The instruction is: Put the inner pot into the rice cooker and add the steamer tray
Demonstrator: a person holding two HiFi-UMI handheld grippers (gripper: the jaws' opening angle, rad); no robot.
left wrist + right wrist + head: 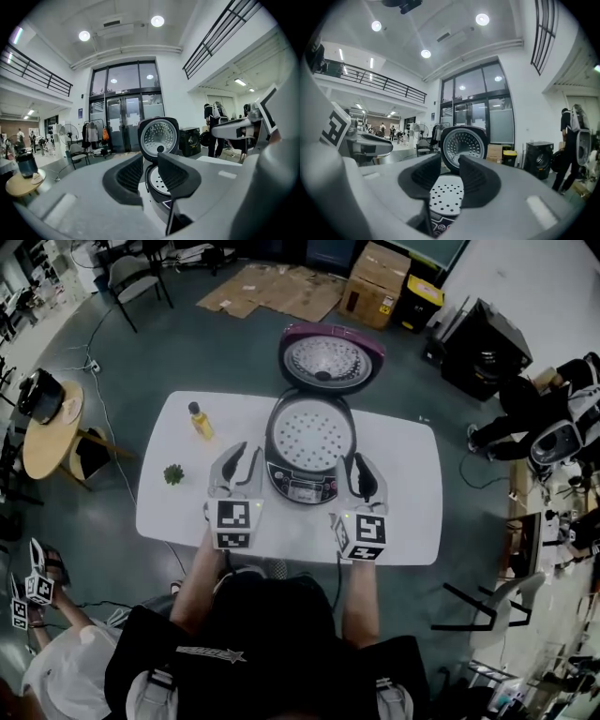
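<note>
The rice cooker [302, 482] stands at the middle of the white table [403, 512] with its lid [331, 360] swung up and back. A white perforated steamer tray [310, 435] lies in its mouth; the inner pot underneath is hidden. My left gripper [246, 454] hovers just left of the cooker and my right gripper [361, 465] just right of it, neither touching it. Both are open with nothing between the jaws. In the left gripper view the gripper [150, 159] points level at the lid [159, 136]. In the right gripper view the tray [446, 197] shows below the gripper [450, 161].
A yellow bottle [201, 420] and a small green plant [173, 473] sit on the table's left part. A round wooden table [47, 442] stands off to the left, cardboard boxes [375, 282] behind, and another person [56, 671] sits at lower left.
</note>
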